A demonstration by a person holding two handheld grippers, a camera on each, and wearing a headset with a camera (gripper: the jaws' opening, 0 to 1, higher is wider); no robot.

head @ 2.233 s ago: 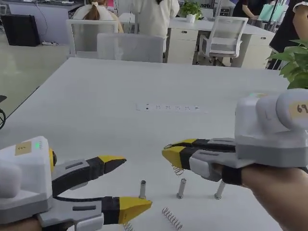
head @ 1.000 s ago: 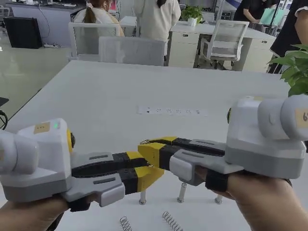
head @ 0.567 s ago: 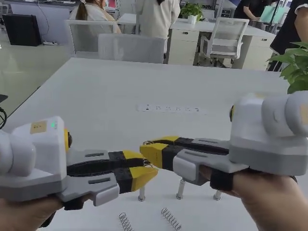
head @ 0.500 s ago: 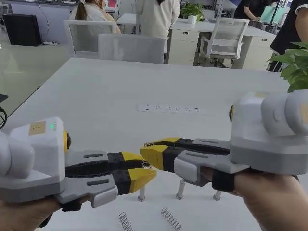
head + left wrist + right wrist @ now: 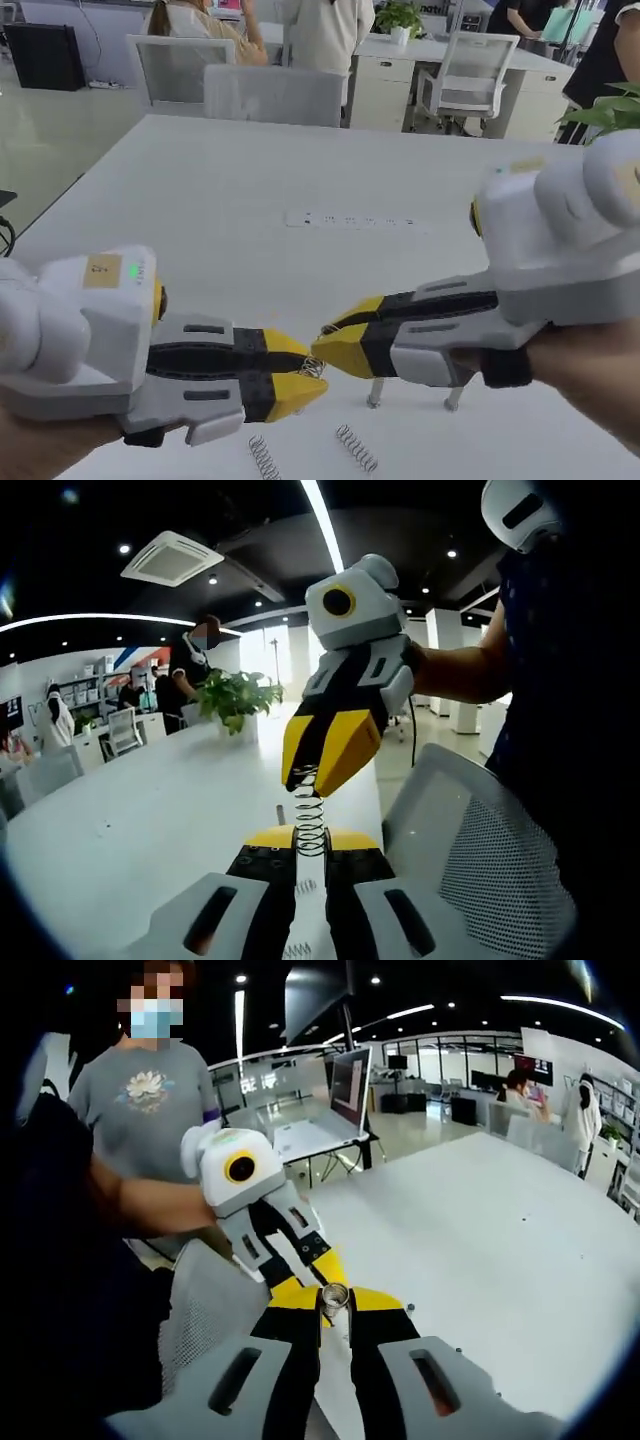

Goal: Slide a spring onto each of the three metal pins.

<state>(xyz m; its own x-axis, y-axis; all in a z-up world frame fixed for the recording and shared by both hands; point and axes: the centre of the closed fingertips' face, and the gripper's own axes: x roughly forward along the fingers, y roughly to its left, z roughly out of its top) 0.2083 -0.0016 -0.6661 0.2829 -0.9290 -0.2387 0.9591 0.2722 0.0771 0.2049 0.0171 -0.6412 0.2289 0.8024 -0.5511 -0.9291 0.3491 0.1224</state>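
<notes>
My left gripper (image 5: 300, 373) and my right gripper (image 5: 335, 350) meet tip to tip above the white surface (image 5: 250, 240), with one spring (image 5: 313, 367) bridging them. In the left gripper view the coil rises out of my closed left fingers toward 12 o'clock, and its far end is pinched in the closed yellow tips of the right one. In the right gripper view I see the same coil end-on (just a small ring), squeezed between my right fingers. Below the tips, a metal pin (image 5: 375, 392) stands at 4 o'clock, with a second pin (image 5: 452, 398) beyond it. Two loose springs lie flat: one (image 5: 262, 455) at 7 o'clock, the other (image 5: 355, 447) at 5 o'clock.
</notes>
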